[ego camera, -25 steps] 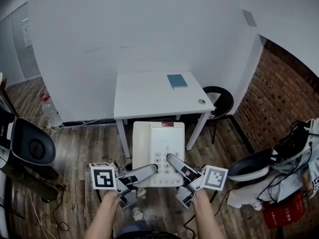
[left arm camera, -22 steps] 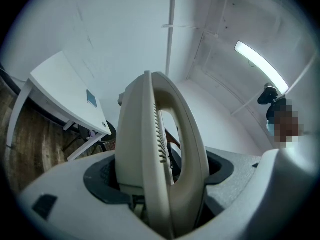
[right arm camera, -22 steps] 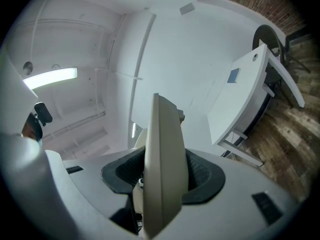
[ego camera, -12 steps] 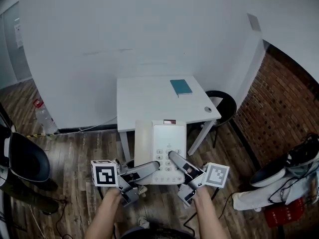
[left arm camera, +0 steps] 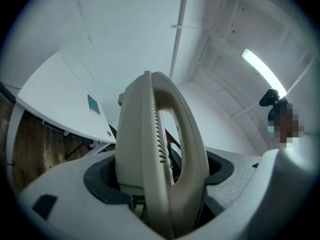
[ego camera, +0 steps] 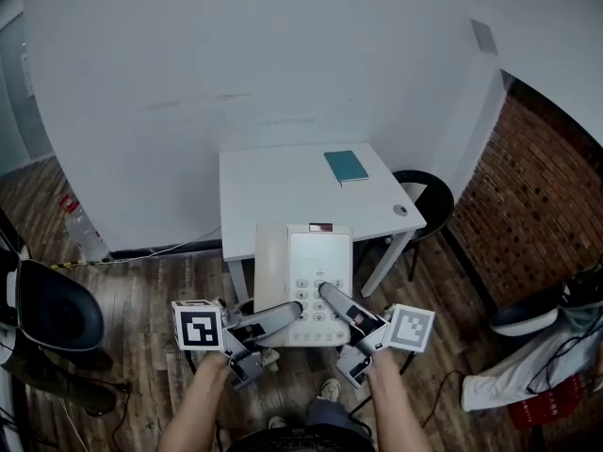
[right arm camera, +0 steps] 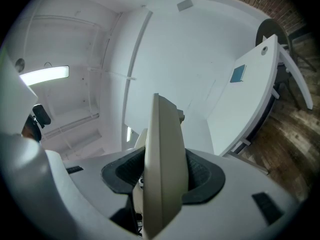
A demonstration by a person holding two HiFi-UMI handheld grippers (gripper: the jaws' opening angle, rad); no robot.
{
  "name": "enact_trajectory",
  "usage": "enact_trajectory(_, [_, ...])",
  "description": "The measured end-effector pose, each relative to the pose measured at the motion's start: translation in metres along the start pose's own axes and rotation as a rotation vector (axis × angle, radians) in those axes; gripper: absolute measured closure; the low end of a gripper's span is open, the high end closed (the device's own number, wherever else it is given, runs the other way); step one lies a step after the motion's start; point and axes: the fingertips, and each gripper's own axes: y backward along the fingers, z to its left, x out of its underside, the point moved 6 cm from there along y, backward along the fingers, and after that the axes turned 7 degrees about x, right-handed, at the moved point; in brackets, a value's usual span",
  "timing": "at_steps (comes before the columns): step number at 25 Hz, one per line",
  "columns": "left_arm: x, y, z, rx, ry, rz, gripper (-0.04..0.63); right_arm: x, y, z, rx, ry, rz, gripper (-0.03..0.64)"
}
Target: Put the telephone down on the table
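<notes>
The left tool [ego camera: 290, 313] and right tool [ego camera: 327, 294] both clamp the telephone [ego camera: 303, 271] (long axis pointing away); the worktop [ego camera: 283, 185] lies just beyond the telephone.

The beige telephone [ego camera: 316, 262], handset cradled, hangs keypad-up in the air near the white table [ego camera: 283, 186].

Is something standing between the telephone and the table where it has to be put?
Nothing visible does. The telephone hangs before the table, whose near part is bare. A teal book lies at the far right, a small round thing by the right edge.
</notes>
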Motion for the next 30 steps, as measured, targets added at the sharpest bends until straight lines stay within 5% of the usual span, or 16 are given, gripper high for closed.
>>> enact_trajectory(8, [-0.031,-0.025,0.047,-0.050,-0.011,-0.009,0.183,-0.040,-0.033,-0.044,-0.026,-0.039,0.026,0.420])
enact_trajectory(23, [-0.129,-0.152,0.159,-0.148,-0.020,-0.103,0.183,-0.213,-0.105,-0.146,-0.096,-0.079,0.146,0.420])
enact_trajectory(30, [-0.145,-0.183,0.190,-0.174,0.001,-0.153,0.183,-0.254,-0.120,-0.176,-0.122,-0.070,0.180,0.420])
